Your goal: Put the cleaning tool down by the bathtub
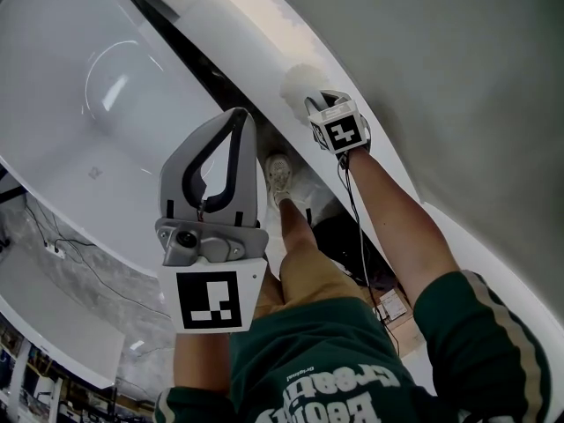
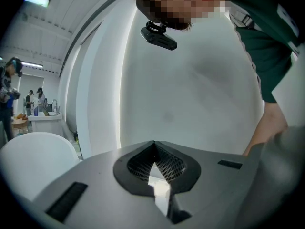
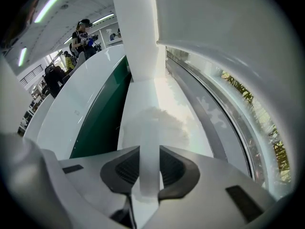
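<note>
The glossy white bathtub (image 1: pixel 97 95) had a smooth, hard shell with bright highlights, while the grey left gripper (image 1: pixel 238 117) and grey right gripper (image 3: pixel 148 149) were matt moulded plastic with darker, finely ribbed pads (image 3: pixel 177 170). The long white cleaning tool (image 3: pixel 150 175), gripped between the right gripper's pads, had a smooth satin handle, probably plastic, and a soft, fluffy fibre head (image 1: pixel 302 85). The person's dark green sleeve (image 1: pixel 476 324) was matt knit cloth and the tan shorts (image 1: pixel 308 276) a plain woven fabric.
</note>
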The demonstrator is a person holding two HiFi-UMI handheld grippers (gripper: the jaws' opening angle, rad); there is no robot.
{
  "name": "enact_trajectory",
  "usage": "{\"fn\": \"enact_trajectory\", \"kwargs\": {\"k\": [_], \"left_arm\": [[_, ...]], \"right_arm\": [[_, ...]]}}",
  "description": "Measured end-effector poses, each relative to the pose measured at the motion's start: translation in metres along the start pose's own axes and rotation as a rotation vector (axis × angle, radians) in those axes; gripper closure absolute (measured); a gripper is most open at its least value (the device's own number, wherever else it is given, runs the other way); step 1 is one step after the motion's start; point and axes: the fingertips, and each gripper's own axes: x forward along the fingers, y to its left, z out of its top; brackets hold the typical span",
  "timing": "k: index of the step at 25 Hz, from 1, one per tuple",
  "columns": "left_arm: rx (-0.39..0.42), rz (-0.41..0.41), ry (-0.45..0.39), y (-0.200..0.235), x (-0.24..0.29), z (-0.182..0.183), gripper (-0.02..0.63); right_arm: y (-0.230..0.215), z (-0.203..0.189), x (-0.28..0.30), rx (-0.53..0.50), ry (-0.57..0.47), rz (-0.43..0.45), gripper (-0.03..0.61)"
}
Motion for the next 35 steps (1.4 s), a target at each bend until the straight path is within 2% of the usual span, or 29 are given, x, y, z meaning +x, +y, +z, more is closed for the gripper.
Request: {"fn": "enact_trajectory", "kwargs": {"k": [4,13,19,35], "left_arm": [[-0.004,0.006,0.009,0.004,-0.002,-0.004,0.609],[0.000,0.018,0.029,0.012,-0.013,-0.015,0.609],[-0.002,0.029,0.037,0.015,-0.019,-0.020,0.609],[-0.014,0.052,0.025,0.015,-0.028,-0.020,0.609]], "right_arm": [[-0.001,-0.002,0.012,-0.035,0.036,-0.009,0.486],[0.004,-0.011,0.034,0.025,0.089,0.008,0.486],[0.004,-0.010,0.042,0.042,0.105,-0.016,0.486],[0.004,-0.007,0.047,0.036,0.024,-0.005,0.486]]}}
